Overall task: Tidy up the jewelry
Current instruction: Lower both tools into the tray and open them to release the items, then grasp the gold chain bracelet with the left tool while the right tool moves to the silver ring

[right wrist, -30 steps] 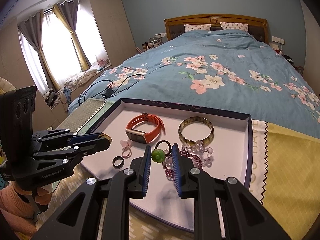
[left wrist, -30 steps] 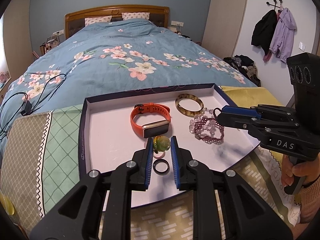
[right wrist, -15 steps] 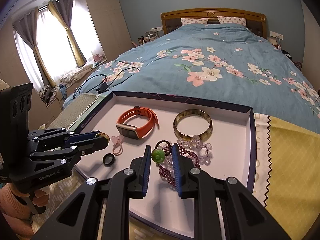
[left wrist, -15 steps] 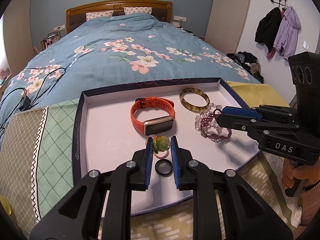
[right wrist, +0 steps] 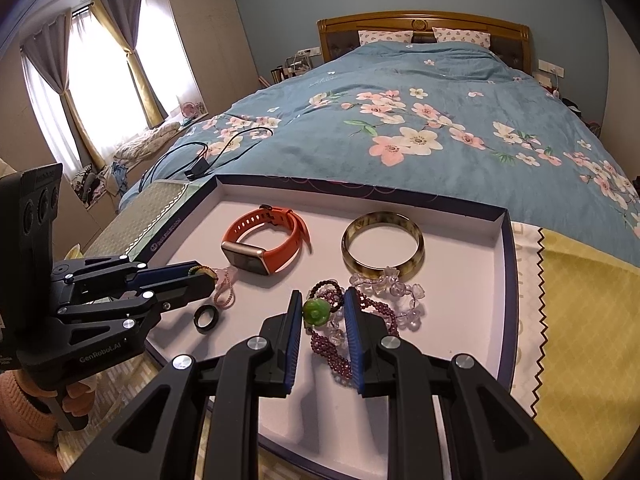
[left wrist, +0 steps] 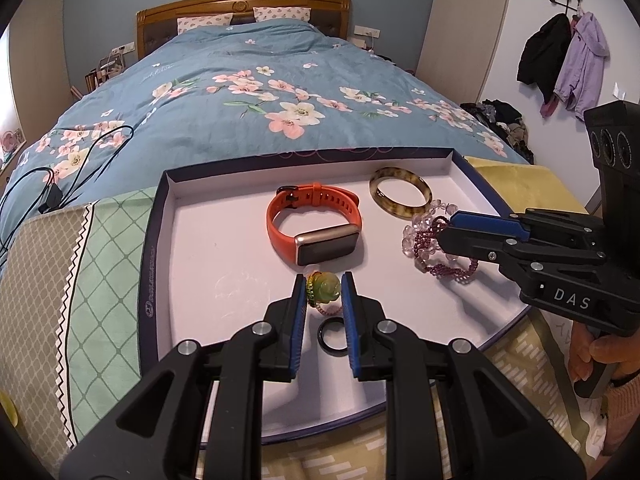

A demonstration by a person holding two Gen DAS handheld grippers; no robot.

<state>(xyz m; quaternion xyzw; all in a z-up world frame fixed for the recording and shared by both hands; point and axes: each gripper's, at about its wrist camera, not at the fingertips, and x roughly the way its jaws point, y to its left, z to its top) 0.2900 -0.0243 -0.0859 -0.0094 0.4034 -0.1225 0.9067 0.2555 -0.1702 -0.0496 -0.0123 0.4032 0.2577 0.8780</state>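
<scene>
Left gripper (left wrist: 324,294) is clamped narrow on a green carved pendant (left wrist: 325,289), its pink cord (left wrist: 328,311) trailing down onto the tray floor. Black ring (left wrist: 332,336) lies flat just below the pendant, between the jaws in view but untouched. Right gripper (right wrist: 322,312) is also narrow, pinching a green bead (right wrist: 316,311) that belongs to a dark purple beaded bracelet (right wrist: 334,346), which drapes under the jaws tangled with a clear crystal bead bracelet (right wrist: 394,292). All pieces sit in a shallow white tray (left wrist: 208,248) with a navy rim. Orange smartwatch (left wrist: 316,226) stands on edge at tray centre; a mottled amber bangle (right wrist: 382,246) lies flat toward the far right corner, touching the crystal beads. Tray rests on a patchwork blanket (left wrist: 80,264) at the foot of a bed with a blue floral duvet (left wrist: 260,100). A hand (left wrist: 596,358) grips the right handle.
</scene>
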